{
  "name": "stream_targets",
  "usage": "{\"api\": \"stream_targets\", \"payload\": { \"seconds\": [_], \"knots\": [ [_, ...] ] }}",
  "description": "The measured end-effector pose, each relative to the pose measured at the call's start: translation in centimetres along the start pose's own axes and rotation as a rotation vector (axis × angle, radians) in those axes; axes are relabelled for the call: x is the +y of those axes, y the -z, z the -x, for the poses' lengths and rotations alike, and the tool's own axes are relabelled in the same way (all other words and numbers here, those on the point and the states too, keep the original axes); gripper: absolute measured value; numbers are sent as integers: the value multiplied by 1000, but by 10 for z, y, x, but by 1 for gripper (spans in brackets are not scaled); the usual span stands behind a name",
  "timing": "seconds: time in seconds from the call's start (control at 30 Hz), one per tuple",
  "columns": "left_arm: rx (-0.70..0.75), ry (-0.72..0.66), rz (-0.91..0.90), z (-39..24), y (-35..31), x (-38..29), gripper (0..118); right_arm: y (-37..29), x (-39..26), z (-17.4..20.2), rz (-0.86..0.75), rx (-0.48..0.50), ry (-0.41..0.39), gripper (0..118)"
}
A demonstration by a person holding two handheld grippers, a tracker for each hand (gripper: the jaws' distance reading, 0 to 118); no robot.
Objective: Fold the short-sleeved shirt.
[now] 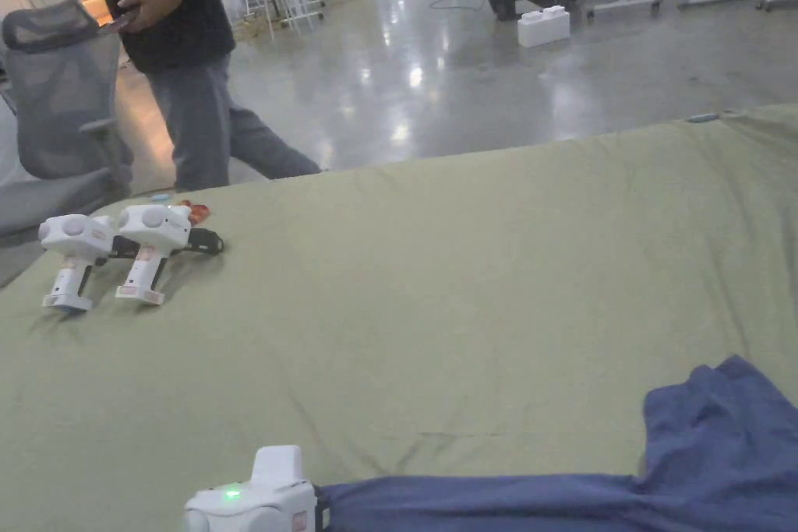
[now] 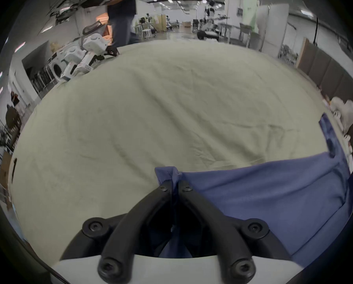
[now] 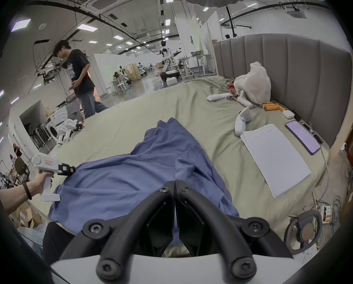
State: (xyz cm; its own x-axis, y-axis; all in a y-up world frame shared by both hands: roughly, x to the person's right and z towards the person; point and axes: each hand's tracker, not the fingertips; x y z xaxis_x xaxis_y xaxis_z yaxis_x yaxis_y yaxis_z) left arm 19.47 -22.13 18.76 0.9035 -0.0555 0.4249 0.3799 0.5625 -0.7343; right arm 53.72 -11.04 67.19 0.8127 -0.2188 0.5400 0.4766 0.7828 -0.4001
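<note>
A: Where's the shirt?
B: Near edge of the bed. Left hand-held gripper pinches its corner; right hand-held gripper is closed on cloth.
A: Risk?
B: Uneven pulling could bunch it.

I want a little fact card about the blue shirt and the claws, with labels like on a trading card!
Shirt: rumpled blue short-sleeved shirt, not folded yet
Lies on: olive-green bed sheet
Left claw: shut, pinching a corner of the shirt
Right claw: jaws together at the shirt's near edge; grip on cloth unclear
Spare tools: two white handheld grippers resting at the far left of the sheet
Beside shirt: white paper pad
Background: a person standing past the bed
</note>
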Motion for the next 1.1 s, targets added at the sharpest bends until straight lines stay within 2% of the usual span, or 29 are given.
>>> {"api": "stream_targets", "payload": {
  "seconds": [0.1, 0.13, 0.17, 0.23, 0.27, 0.3, 0.33, 0.47, 0.5, 0.53, 0.57, 0.6, 0.63, 0.77, 0.83, 0.87, 0.9, 1.1],
  "knots": [
    [-5, 17, 41, 0, 2, 8, 2, 36, 32, -8, 30, 31, -24, 0],
    [-14, 16, 58, 2, 2, 12, 2, 57, 49, -11, 80, 30, -42, 5],
    [-22, 10, 70, 4, 3, 14, 2, 77, 63, -14, 139, 29, -40, 20],
    [-39, -13, 91, 9, 5, 17, 2, 129, 89, -28, 189, 40, 3, 79],
    [-48, -34, 97, 12, 5, 18, 2, 151, 100, -32, 241, 30, 7, 81],
    [-56, -56, 99, 12, 2, 19, 2, 176, 108, -34, 288, -6, 11, 79],
    [-62, -63, 100, 14, 2, 19, 2, 199, 113, -35, 324, -55, -22, 79],
    [-77, -62, 103, 19, 4, 18, 2, 271, 112, -40, 500, -132, -86, 76],
    [-81, -65, 103, 20, 4, 19, 2, 282, 104, -37, 544, -141, -115, 68],
    [-84, -69, 102, 20, 3, 18, 2, 287, 99, -33, 570, -144, -151, 53],
    [-85, -71, 100, 21, 5, 17, 2, 283, 95, -25, 544, -155, -219, 49],
    [-85, -70, 96, 21, 4, 16, 3, 275, 97, -17, 498, -162, -266, 35],
    [-82, -64, 87, 20, 3, 14, 3, 271, 94, -11, 500, -137, -242, 2],
    [-96, -65, 58, 17, -17, 13, 0, 265, 94, -6, 496, -140, -260, 1],
    [-140, -121, -8, 30, -29, 13, 0, 241, 101, -11, 433, -112, -182, 1],
    [-159, -130, -53, 36, -46, 9, 0, 223, 104, -13, 385, -74, -135, 1],
    [-186, -117, -87, 41, -66, 3, 0, 205, 107, -17, 357, -52, -125, 1],
    [-243, -90, -174, 65, -168, -73, 0, 78, 79, -20, 231, -14, -144, 1]
  ]
}}
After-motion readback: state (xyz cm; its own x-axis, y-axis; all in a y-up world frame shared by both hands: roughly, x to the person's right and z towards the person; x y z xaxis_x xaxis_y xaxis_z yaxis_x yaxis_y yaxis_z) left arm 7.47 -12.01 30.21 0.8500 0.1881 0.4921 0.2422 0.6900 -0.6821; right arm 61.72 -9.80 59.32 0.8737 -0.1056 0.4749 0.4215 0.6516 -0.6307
